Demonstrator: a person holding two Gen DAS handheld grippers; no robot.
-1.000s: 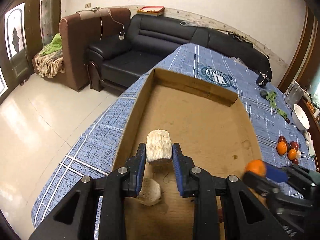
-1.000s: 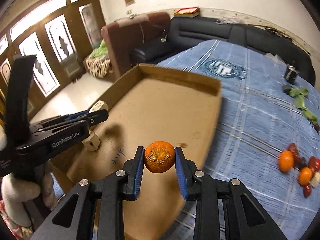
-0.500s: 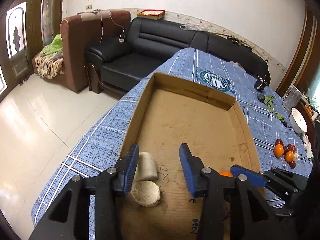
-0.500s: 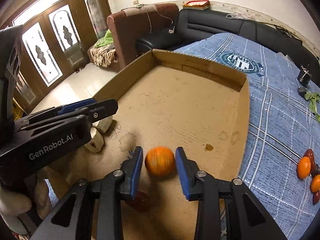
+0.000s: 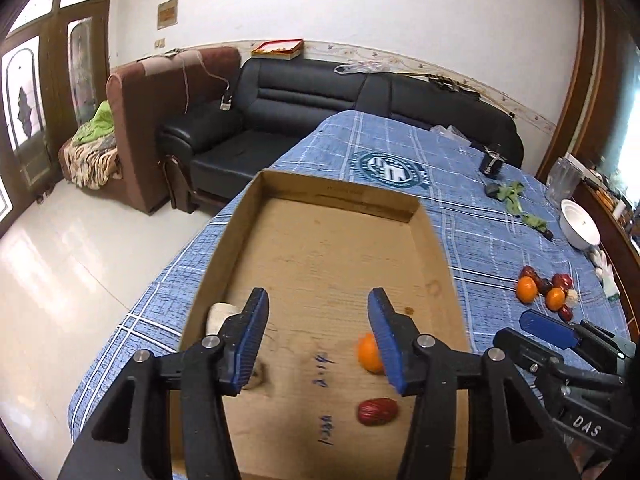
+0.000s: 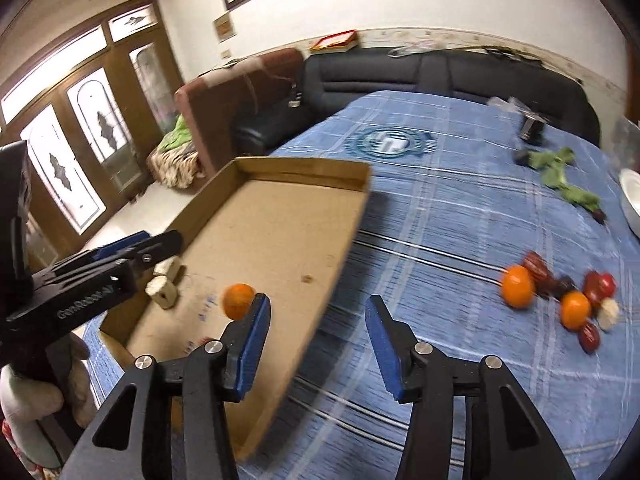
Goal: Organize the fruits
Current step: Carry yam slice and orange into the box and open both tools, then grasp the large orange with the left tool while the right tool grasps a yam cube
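Jaws just opening, empty | orange (image 5: 368, 354), date (image 5: 377, 411) in box (image 5: 436, 248)

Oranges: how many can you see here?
3. One orange lies in the cardboard tray; two more sit in the fruit pile on the blue cloth. Others may be hidden behind the grippers.

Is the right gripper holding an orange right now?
No, the right gripper stands open with nothing between its fingers, and the orange it dropped sits in the cardboard box.
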